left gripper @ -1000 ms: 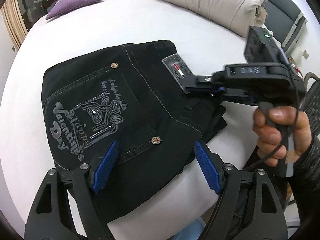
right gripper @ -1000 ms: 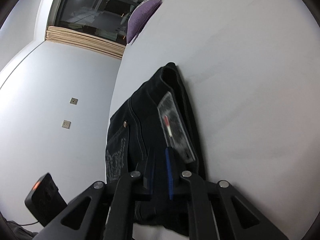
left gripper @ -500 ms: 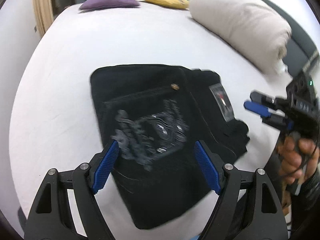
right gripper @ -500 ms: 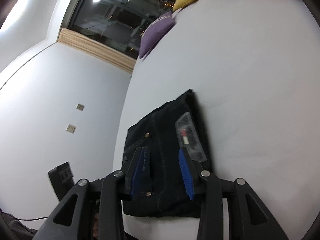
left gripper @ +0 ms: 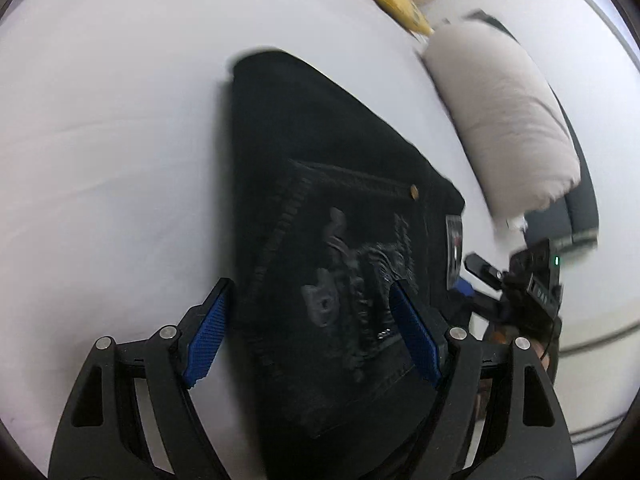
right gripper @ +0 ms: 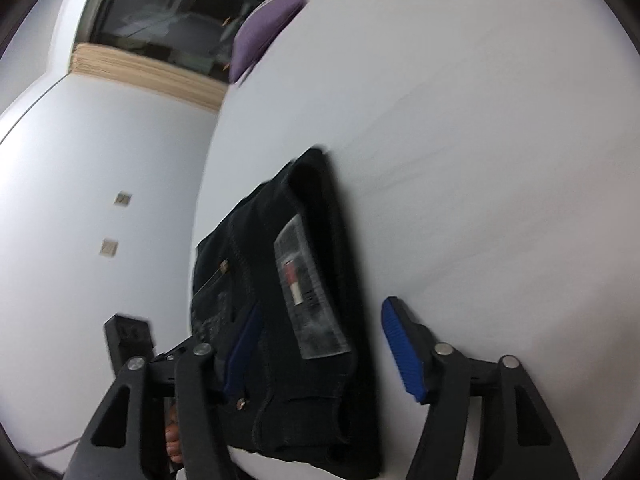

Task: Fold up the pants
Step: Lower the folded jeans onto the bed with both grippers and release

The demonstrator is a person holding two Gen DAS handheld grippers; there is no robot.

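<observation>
Folded black pants point(left gripper: 332, 208) lie on the white bed point(left gripper: 112, 128) at its near edge; left tongs point(left gripper: 308, 336) and right tongs point(right gripper: 320, 352) both gape wide, holding nothing.

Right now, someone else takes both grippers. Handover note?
Left gripper: open, holding nothing, its fingers straddling the near end of the pants.
Right gripper: open, holding nothing, its fingers either side of the waistband patch.
Pants: black, folded into a compact stack on the white bed, pocket print and patch facing up.
Done: the folds look complete.
Left: probably just check the edges line up, then pull both grippers clear.
</observation>
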